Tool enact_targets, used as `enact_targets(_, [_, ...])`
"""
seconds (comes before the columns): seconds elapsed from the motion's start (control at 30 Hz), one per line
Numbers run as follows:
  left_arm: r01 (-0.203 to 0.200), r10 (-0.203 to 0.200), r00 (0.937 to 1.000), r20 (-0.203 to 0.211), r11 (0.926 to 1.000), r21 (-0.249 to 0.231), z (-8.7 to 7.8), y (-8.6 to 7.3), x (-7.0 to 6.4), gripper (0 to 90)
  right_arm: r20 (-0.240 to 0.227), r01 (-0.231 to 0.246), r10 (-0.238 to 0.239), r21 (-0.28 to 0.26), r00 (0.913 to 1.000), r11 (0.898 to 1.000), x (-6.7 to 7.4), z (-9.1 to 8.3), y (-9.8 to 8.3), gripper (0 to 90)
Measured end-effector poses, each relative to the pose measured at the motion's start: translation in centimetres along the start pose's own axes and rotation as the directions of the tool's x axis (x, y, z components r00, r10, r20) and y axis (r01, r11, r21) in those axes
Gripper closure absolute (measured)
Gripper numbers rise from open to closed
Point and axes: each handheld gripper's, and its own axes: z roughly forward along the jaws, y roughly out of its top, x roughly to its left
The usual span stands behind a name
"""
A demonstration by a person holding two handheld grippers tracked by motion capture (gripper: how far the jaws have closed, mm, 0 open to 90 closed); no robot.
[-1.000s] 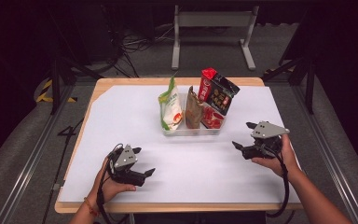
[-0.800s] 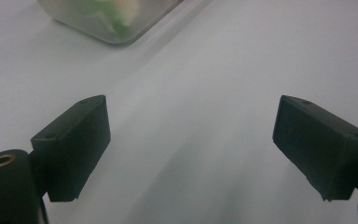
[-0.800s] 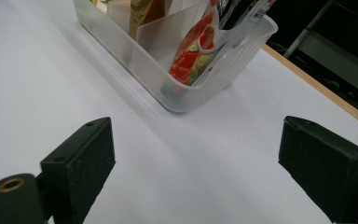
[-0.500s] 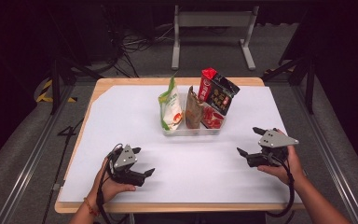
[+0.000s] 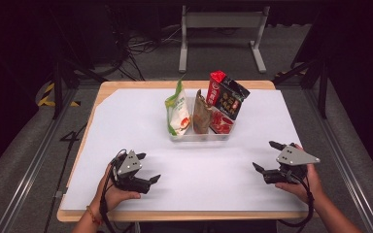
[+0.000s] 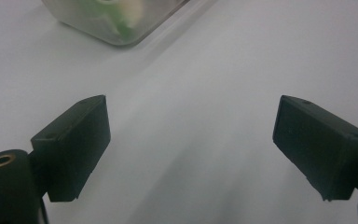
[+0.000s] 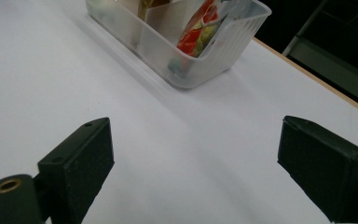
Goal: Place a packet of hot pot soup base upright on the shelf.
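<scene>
On the white table cover (image 5: pixel 126 116), near left, the left gripper (image 5: pixel 143 169) sits low in the person's left hand (image 5: pixel 114 194), same spot as a second ago, jaws spread wide, nothing between them. In the left gripper view the jaws frame bare white surface, with a corner of the clear plastic bin (image 6: pixel 107 23) up top, well apart. Table centre, far side: the clear plastic bin (image 5: pixel 201 137) holds snack packs upright in divided compartments; from the left a green-and-white pouch (image 5: pixel 177 109), a brown pouch (image 5: pixel 201 112), then a red-and-black bag (image 5: pixel 226 97) leaning at the right end with a red packet (image 5: pixel 221 124) below it. None of them has shifted. Near right, the right gripper (image 5: pixel 266 158) in the right hand (image 5: pixel 301 187) has moved from just beside the bin's right end toward the near right edge and lower; its jaws have just been opening and now stand wide, empty. The right gripper view shows the bin (image 7: pixel 191 51) ahead, apart.
</scene>
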Motion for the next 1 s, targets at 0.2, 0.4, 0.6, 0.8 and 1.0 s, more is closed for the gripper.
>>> enact_targets(0.2, [0.001, -0.001, 1.0000, 0.000, 1.0000, 0.000, 0.0, 0.0, 0.0, 11.9, 0.005, -0.018, 0.018, 0.005, 0.9998, 1.000, -0.1, -0.7, -1.2, 11.1])
enact_targets(0.4, [0.004, -0.004, 1.0000, -0.001, 1.0000, -0.002, -0.1, 0.0, 0.1, 11.9, 0.014, -0.029, 0.029, -0.003, 0.9995, 1.000, -0.3, -1.4, -2.3, 11.2])
enact_targets(0.6, [0.007, -0.007, 1.0000, -0.002, 0.9999, -0.007, -0.2, -0.1, 0.1, 11.9, 0.023, -0.057, 0.057, -0.013, 0.9981, 0.998, -0.7, -2.2, -3.4, 11.3])
enact_targets(0.8, [0.011, -0.011, 0.9999, -0.005, 0.9999, -0.008, -0.2, -0.1, 0.2, 11.9, 0.045, -0.086, 0.087, -0.014, 0.9952, 0.996, -1.0, -2.7, -4.5, 11.4])
enact_targets(1.0, [0.020, -0.020, 0.9998, -0.005, 0.9997, -0.012, -0.3, -0.1, 0.2, 11.8, 0.055, -0.099, 0.100, -0.029, 0.9934, 0.995, -1.2, -3.3, -5.0, 11.4])
